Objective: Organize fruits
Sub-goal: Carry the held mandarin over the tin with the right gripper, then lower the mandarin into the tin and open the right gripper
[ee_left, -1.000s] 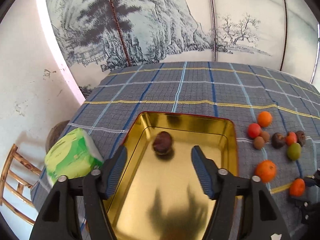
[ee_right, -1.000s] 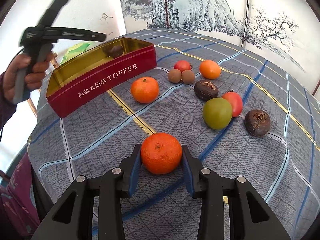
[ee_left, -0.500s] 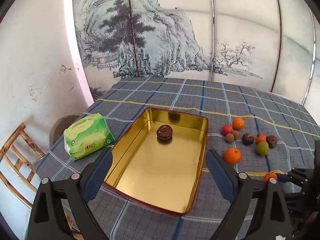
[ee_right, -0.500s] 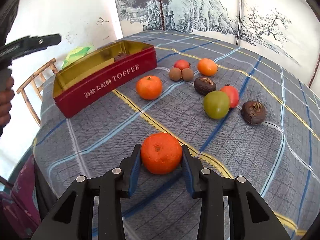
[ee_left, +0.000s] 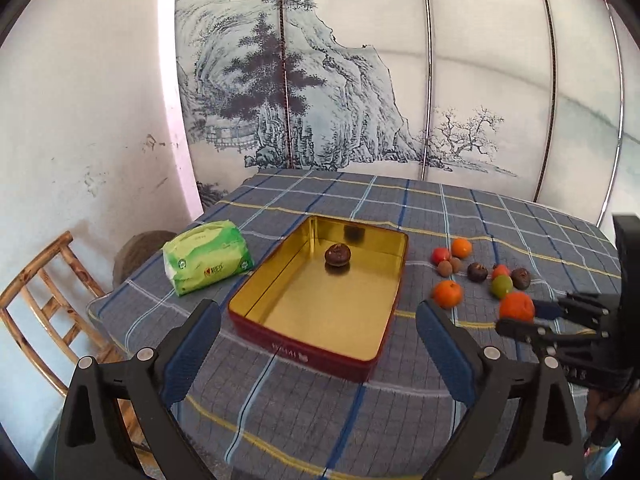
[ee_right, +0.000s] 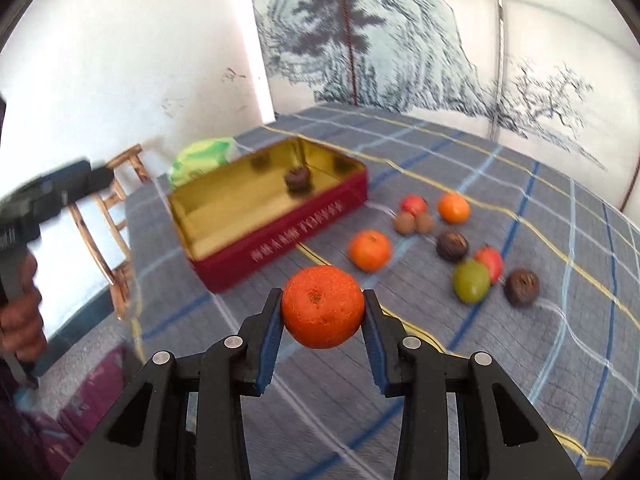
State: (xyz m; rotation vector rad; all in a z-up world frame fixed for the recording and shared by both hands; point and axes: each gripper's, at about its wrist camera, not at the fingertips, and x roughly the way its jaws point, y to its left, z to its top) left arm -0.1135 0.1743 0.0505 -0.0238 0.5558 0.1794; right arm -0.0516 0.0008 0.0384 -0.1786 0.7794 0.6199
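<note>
Right gripper [ee_right: 322,322]: pads pinching the tangerine [ee_right: 322,306], lifted clear of the cloth, probably bound for the tin.
Left gripper [ee_left: 318,334]: jaws opening wide, nothing between them.
Toffee tin [ee_left: 394,278]: one dark fruit [ee_left: 337,255] inside.
Loose fruits [ee_right: 472,280]: clustered beside the tin, awaiting collection.

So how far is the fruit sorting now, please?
Early stage. One dark brown fruit lies in the gold tin. The right gripper holds an orange above the cloth, not yet at the tin. The left gripper is opening, nothing between its fingers. About nine fruits remain on the tablecloth.
</note>
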